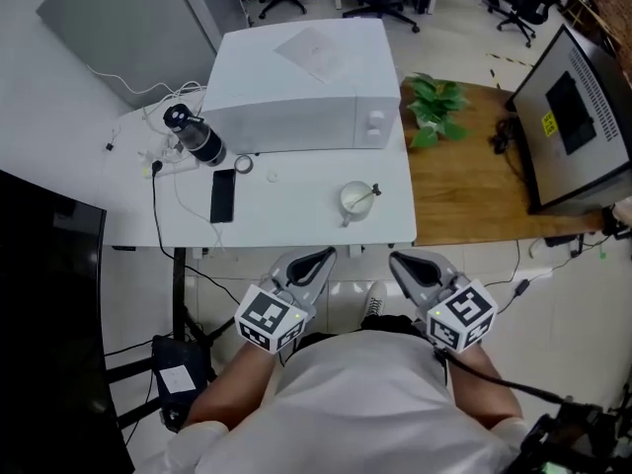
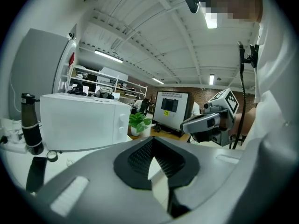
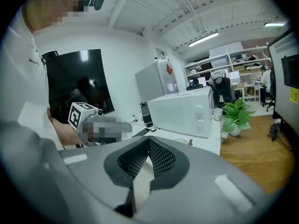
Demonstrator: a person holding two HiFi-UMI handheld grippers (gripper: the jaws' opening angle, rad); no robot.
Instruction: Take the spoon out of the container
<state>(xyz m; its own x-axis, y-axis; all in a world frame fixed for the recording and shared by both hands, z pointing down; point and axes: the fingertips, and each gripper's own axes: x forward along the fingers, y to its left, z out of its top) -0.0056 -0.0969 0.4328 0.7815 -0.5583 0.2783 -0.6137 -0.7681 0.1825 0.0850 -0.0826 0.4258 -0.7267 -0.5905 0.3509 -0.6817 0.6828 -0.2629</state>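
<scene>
A small white container (image 1: 354,198) stands on the white table (image 1: 296,215) near its front edge, in front of the microwave. The spoon (image 1: 370,194) rests in it, with its handle sticking out to the right. The right gripper view shows the container (image 3: 181,141) and the spoon's end (image 3: 190,142) just past the jaws. My left gripper (image 1: 321,258) and right gripper (image 1: 400,260) hover side by side below the table's front edge, close to my body. Both are shut with nothing held, as the left gripper (image 2: 152,141) and right gripper (image 3: 148,141) show in their own views.
A white microwave (image 1: 306,77) fills the back of the table. A black bottle (image 1: 193,136), a black phone (image 1: 222,196) and cables lie at the left. To the right are a wooden desk (image 1: 474,176), a potted plant (image 1: 434,102) and a monitor (image 1: 578,117).
</scene>
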